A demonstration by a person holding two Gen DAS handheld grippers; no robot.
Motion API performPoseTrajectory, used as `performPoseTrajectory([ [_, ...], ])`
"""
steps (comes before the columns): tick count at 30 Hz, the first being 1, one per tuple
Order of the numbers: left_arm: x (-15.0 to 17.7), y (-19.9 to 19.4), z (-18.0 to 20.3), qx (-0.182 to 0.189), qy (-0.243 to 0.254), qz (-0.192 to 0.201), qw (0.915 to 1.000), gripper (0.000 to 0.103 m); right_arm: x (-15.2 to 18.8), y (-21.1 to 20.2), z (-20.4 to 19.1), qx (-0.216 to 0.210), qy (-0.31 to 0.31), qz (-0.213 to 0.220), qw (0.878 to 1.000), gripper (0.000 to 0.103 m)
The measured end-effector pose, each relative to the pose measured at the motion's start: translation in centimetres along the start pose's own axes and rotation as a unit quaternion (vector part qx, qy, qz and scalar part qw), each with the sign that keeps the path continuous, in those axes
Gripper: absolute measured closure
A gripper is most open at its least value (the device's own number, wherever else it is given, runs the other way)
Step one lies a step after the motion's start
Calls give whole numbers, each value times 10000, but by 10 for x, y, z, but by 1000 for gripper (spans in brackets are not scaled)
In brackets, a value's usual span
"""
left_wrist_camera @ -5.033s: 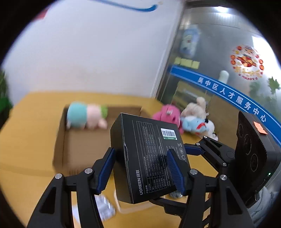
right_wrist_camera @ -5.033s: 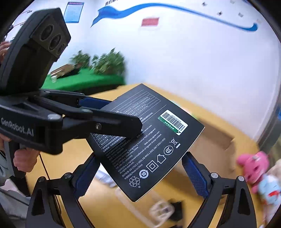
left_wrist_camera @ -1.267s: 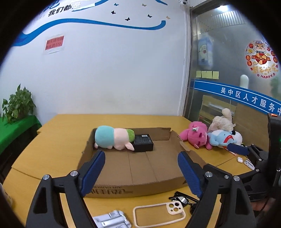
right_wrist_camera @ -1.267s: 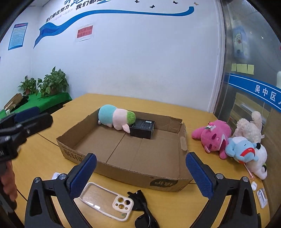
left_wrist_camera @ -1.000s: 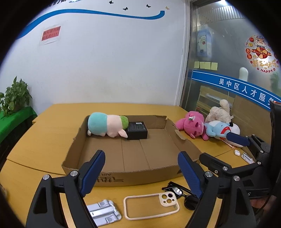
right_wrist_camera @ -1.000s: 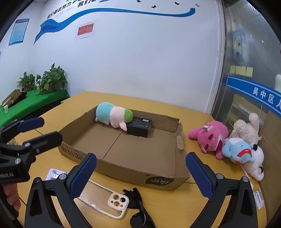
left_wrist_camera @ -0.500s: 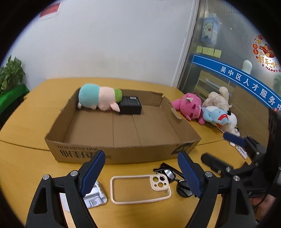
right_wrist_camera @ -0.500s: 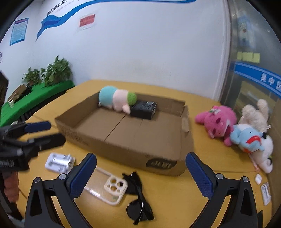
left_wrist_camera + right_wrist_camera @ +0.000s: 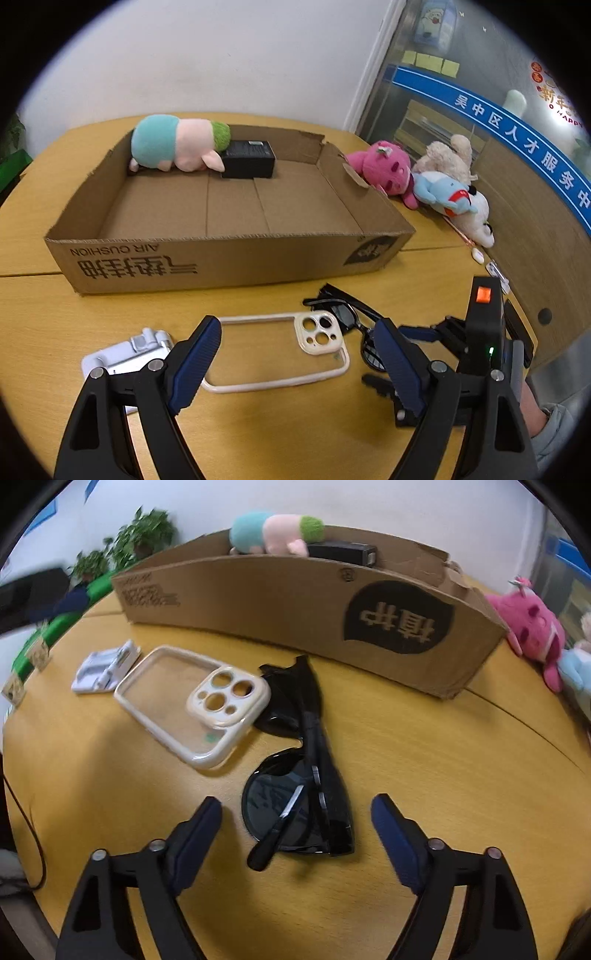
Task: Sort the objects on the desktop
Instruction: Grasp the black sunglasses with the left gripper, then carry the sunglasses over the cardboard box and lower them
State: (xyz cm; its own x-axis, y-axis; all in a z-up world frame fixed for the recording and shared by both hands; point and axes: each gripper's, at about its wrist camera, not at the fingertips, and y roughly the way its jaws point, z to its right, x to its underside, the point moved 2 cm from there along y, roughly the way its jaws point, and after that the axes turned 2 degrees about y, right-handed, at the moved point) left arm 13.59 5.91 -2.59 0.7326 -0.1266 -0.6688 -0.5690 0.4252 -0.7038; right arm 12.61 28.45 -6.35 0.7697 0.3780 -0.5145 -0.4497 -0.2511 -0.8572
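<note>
A cardboard box point(image 9: 229, 254) holds a plush toy point(image 9: 173, 147) and a black package point(image 9: 249, 158) at its far side. In front of it on the table lie a clear phone case point(image 9: 280, 350), black sunglasses point(image 9: 351, 317) and a white folding stand point(image 9: 129, 350). My left gripper point(image 9: 295, 365) is open above the phone case. My right gripper point(image 9: 295, 830) is open, low over the table, with the folded sunglasses point(image 9: 303, 786) between its fingers. The phone case point(image 9: 192, 701) lies left of the sunglasses, and the stand point(image 9: 107, 668) lies further left.
A pink plush point(image 9: 384, 170), a blue plush point(image 9: 443, 192) and a beige plush point(image 9: 447, 155) lie to the right of the box. Small white items point(image 9: 480, 256) lie near the right table edge. The right gripper's body point(image 9: 484, 332) shows at the right of the left wrist view.
Both grippers have dropped toward the table in front of the box. The right gripper has come down around the sunglasses. The left gripper has come down over the phone case.
</note>
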Motion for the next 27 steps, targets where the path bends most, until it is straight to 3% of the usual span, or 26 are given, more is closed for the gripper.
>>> performPoseTrajectory([
  [3,2,5,0,112,-18,-84,9999,19,4,-7,6,20,103,25,9999,46],
  [9,2,18,15,474,114,-264,9985,19,25,-25,38,13,1029,156,9946,47],
  [12,4,37,29,858,196,-546,9946,19,37,-37,48,-105,1483,270,9885,47],
  [18,15,95,54,1669,-97,-1481,9747,22,43,-55,44,-361,1803,571,9813,48],
  [23,26,116,70,1893,-160,-1823,9647,59,37,-54,27,-583,1703,596,9819,48],
  [25,28,117,70,1902,-130,-1846,9641,70,33,-54,20,-664,1624,628,9825,48],
  [27,28,115,66,1876,-130,-1797,9656,72,31,-53,12,-660,1533,627,9840,49],
])
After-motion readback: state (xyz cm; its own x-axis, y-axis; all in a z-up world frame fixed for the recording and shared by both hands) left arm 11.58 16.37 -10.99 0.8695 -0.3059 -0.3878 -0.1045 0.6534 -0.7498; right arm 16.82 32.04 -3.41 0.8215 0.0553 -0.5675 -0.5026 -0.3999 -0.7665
